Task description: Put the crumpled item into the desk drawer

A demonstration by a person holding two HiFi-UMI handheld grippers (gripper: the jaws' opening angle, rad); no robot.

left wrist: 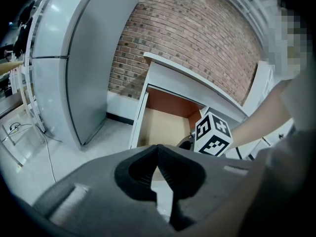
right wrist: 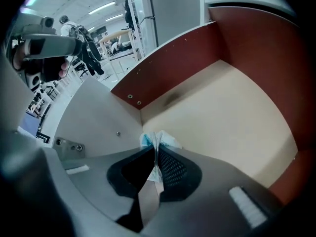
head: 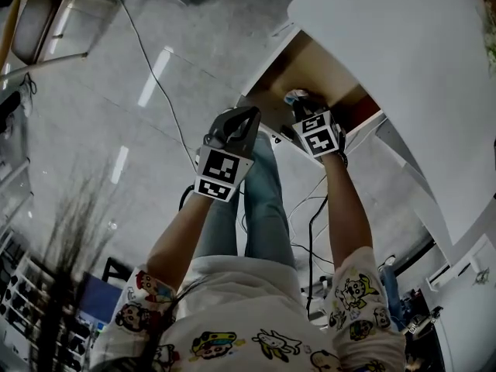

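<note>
The desk drawer (head: 318,67) stands pulled out from under the white desk top (head: 403,68); its beige floor (right wrist: 222,112) and red-brown walls are bare. My right gripper (head: 301,105) reaches into the drawer's near corner. The crumpled item (right wrist: 160,139), white paper with a blue edge, is pinched between its nearly closed jaws and sticks out past the tips (head: 296,96). My left gripper (head: 249,116) hovers just left of the drawer's front, shut and empty. In the left gripper view its tips (left wrist: 158,149) meet, with the drawer (left wrist: 158,127) and the right gripper's marker cube (left wrist: 212,132) beyond.
A tall grey cabinet (left wrist: 84,58) stands left of the desk against a brick wall (left wrist: 197,38). The person's legs in jeans (head: 263,200) are below the drawer, and black cables (head: 310,231) trail over the floor under the desk.
</note>
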